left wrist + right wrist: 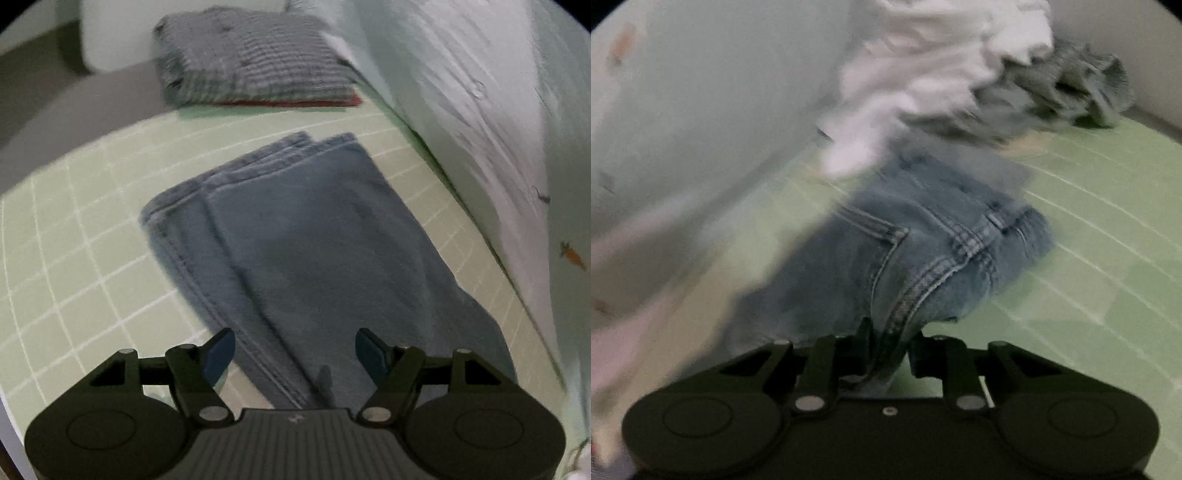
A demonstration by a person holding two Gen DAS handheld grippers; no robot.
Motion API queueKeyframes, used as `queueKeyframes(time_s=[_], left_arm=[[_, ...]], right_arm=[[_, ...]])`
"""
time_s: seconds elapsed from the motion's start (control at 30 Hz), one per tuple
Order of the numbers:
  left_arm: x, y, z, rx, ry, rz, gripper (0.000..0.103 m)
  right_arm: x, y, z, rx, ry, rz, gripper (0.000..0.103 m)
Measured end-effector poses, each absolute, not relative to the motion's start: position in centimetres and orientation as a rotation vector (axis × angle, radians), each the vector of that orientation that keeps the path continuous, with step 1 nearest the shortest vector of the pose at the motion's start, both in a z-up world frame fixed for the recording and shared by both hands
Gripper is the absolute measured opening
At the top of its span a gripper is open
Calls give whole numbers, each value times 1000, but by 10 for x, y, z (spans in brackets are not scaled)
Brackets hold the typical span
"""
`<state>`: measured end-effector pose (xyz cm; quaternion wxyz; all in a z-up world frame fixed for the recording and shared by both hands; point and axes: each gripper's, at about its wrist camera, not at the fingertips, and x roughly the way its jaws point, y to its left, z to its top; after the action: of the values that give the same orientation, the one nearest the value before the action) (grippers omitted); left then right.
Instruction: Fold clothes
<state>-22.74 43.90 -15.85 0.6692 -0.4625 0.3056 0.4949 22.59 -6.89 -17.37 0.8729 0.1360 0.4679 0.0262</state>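
Hidden or unclear: both views are motion-blurred; the right gripper's (888,354) fingertips are buried in denim, and the lower end of the jeans (306,251) is cut off behind the left gripper's body.
Left gripper (295,349): fingers spread wide apart, holding nothing, poised just above the jeans' near end.
Right gripper: jaws pinched on a seamed fold of the jeans (905,258) directly ahead.
Jeans: folded lengthwise on the green gridded sheet (74,236).
Beyond the left gripper: a folded checked garment (255,59) stacked on something red.
Beyond the right gripper: white cloth (923,74) and a crumpled grey garment (1071,88), blurred.
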Motion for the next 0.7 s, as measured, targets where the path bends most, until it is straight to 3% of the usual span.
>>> queueKeyframes(time_s=[0.07, 0.13, 0.2, 0.33, 0.43, 0.7], left_arm=[[-238, 440, -162, -1056, 669, 1129, 72], [-250, 444, -163, -1065, 639, 1138, 71], [-259, 453, -167, -1081, 616, 1142, 64], [-270, 479, -177, -1107, 584, 1137, 39], [-271, 500, -184, -1118, 571, 1136, 31], [-262, 549, -197, -1097, 590, 1183, 37]], right_arm=[[220, -62, -172, 273, 971, 19, 29], [208, -51, -166, 250, 948, 13, 60], [197, -41, -163, 245, 944, 39, 75], [170, -14, -162, 213, 972, 75, 92], [149, 7, -163, 196, 993, 95, 98], [126, 59, -166, 117, 1050, 119, 98]])
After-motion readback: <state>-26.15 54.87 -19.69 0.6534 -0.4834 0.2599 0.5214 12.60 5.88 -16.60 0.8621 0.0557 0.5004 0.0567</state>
